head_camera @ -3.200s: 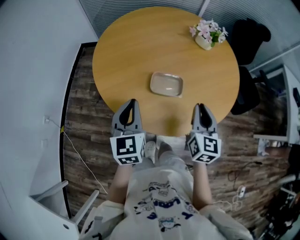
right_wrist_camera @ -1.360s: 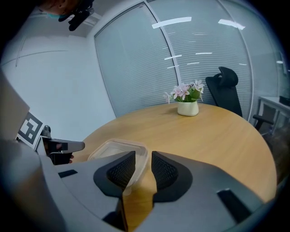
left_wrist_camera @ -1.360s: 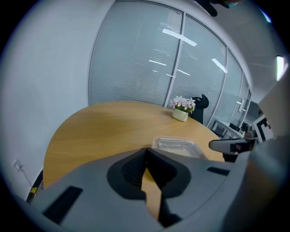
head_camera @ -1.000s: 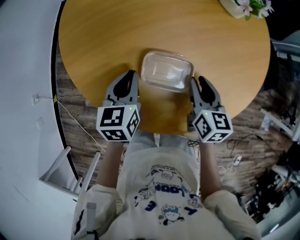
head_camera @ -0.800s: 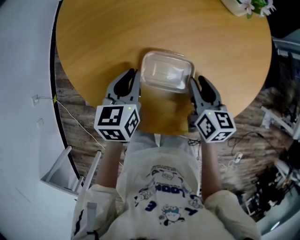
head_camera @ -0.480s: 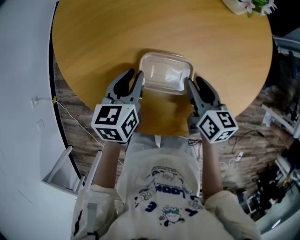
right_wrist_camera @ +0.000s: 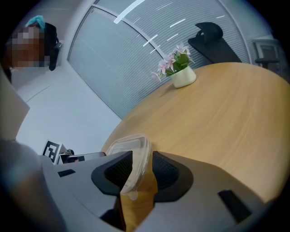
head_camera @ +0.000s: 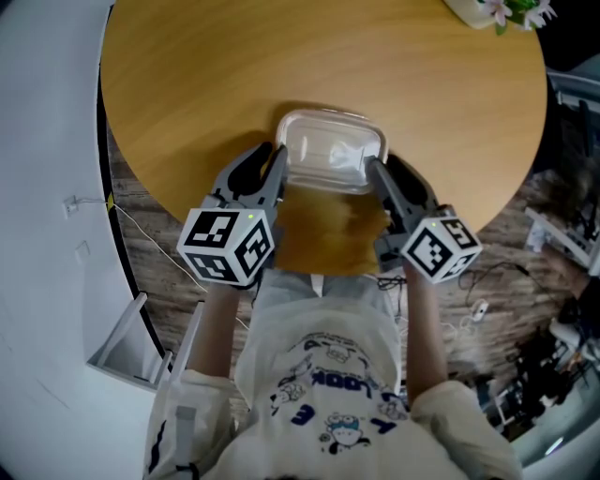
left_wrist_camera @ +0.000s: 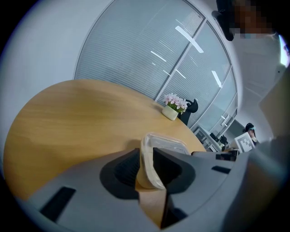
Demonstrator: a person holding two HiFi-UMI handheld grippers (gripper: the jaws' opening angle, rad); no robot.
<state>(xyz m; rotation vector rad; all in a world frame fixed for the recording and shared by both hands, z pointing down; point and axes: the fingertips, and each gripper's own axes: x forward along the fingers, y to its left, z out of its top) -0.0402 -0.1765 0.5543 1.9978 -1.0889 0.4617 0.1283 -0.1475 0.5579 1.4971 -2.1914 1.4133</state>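
Note:
A clear plastic lidded container [head_camera: 330, 150] lies on the round wooden table [head_camera: 281, 56], close to its near edge. My left gripper [head_camera: 268, 161] is at the container's near left corner, and my right gripper [head_camera: 379, 174] is at its near right corner. In the left gripper view the container's rim [left_wrist_camera: 165, 145] runs between the narrowly parted jaws of the left gripper [left_wrist_camera: 146, 165]. In the right gripper view the container's rim [right_wrist_camera: 129, 142] likewise sits in the small gap of the right gripper [right_wrist_camera: 142, 167]. Neither pair of jaws looks clamped.
A white pot of pink flowers [head_camera: 487, 11] stands at the table's far right edge. A black office chair [right_wrist_camera: 213, 38] is behind it, in front of a glass wall with blinds. A white chair [head_camera: 122, 347] stands on the wooden floor at the lower left.
Both grippers have moved forward and inward until the container's near corners slid between their jaws. The left jaws stand a little wider than before. The container has stayed on the table.

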